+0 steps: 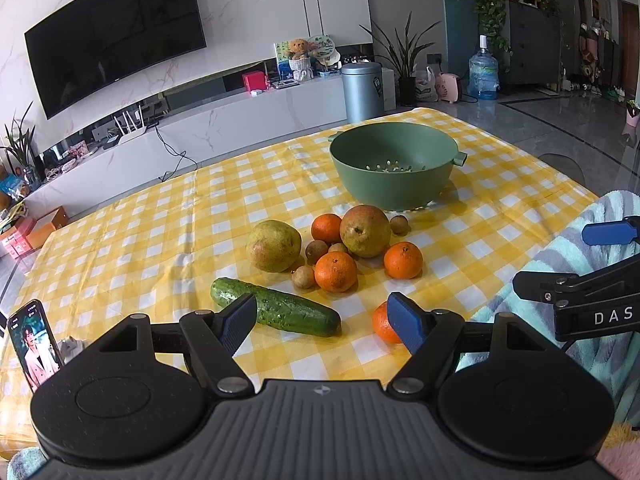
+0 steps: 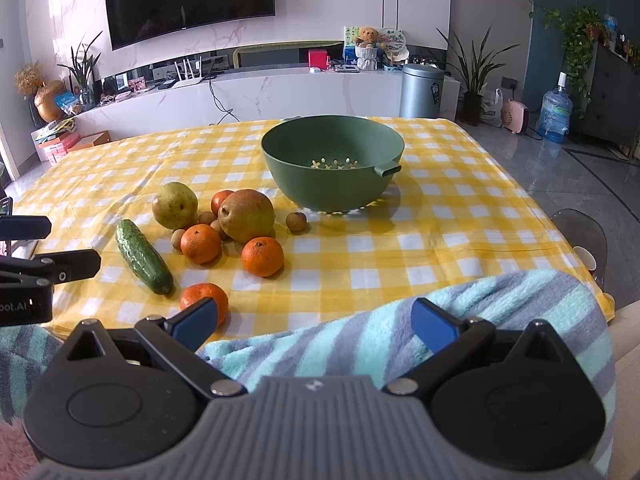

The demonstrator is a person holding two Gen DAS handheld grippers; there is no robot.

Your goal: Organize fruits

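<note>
A: Where's the fruit sitting?

B: Heaped loose on the yellow-and-white checked tablecloth [image 1: 160, 216], just in front of the empty green plastic colander bowl [image 1: 394, 168]. Two large russet-green pears [image 2: 246, 216], several round orange tangerines [image 2: 262, 256], a few small brown longans [image 2: 296, 222], and a dark green bumpy cucumber [image 2: 144, 258] lying to the left of the pile. One tangerine [image 1: 382, 324] sits apart, nearest the table's edge.

A: And the claws?

B: The left gripper [image 1: 322, 322] is spread wide with nothing in it, hovering low just short of the cucumber. The right gripper [image 2: 314, 322] is wide too and empty, held back over a striped teal-and-grey fleece blanket [image 2: 360, 344].

A: How will the pieces handle?

B: My guess — the pears are heavy and firm but bruise easily, so take them across the widest belly. Tangerines are light with soft, giving skin; a gentle squeeze on the equator should do. Longans are small, hard-shelled and likely to roll away. The cucumber is stiff and probably slick — grip it mid-length, across its narrow width.

A: Any writing?

B: "DAS" on the right gripper's body in the left view, and "oot.AI", cut off, on the left one in the right view. A phone [image 1: 34, 344] stands at the table's left edge showing a video.
</note>
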